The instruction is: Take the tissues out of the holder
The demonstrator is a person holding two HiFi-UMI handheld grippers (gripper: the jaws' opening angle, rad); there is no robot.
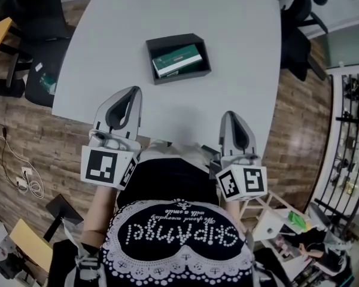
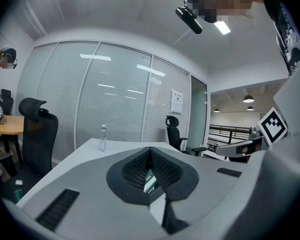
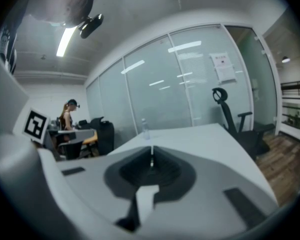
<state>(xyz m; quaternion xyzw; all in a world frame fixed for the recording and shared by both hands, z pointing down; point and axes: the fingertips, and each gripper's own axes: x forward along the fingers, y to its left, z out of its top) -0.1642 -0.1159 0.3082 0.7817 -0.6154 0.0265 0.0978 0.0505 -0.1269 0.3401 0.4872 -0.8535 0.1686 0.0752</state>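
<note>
Both tools are empty and pressed together: the left gripper (image 1: 133, 91) and the right gripper (image 1: 230, 115) hover over the near edge of the table (image 1: 239, 34), and each one's own view shows its jaws meeting with nothing between them. The tissues (image 1: 178, 60), a flat green pack, lie inside the black holder (image 1: 158, 42), which sits on the table well ahead of both tips and roughly between them. You have not reached it yet, so I would spread one gripper's jaws before it arrives, not over the box. The pack lies low behind the walls, so you will likely need to tip that gripper down steeply and pinch a long edge. The holder looks light and may lift or slide with the pack, so steady its rim with the other gripper. As for writing, the pack carries pale print too small to read. Your black top shows large dotted lettering, upside down in the head view, that seems to read "skipangel", with an illegible line beside it. The notice on the glass wall (image 2: 176, 102) cannot be read either.
</note>
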